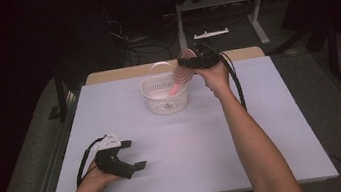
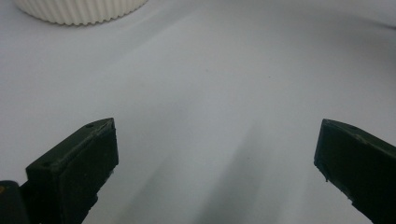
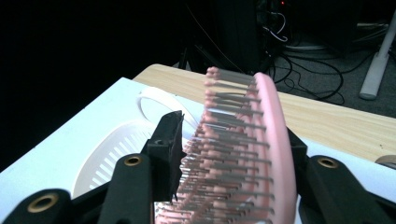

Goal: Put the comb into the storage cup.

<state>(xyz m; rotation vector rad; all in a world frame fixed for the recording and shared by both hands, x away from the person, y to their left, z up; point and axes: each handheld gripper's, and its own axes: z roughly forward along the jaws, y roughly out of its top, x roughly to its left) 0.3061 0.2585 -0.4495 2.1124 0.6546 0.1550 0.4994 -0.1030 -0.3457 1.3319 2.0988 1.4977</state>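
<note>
A pink hairbrush with grey bristles stands between the jaws of my right gripper, which is shut on its head. In the high view that right gripper holds the hairbrush tilted over the white basket, the handle reaching down into it. My left gripper rests low at the near left of the table, jaws wide apart and holding nothing. In the left gripper view the left gripper faces bare tabletop, with the basket's ribbed wall at the top left.
The white table cover lies over a wooden tabletop that shows along the far edge. The basket's handle is folded back. Beyond the table are dark floor, cables and a white desk frame.
</note>
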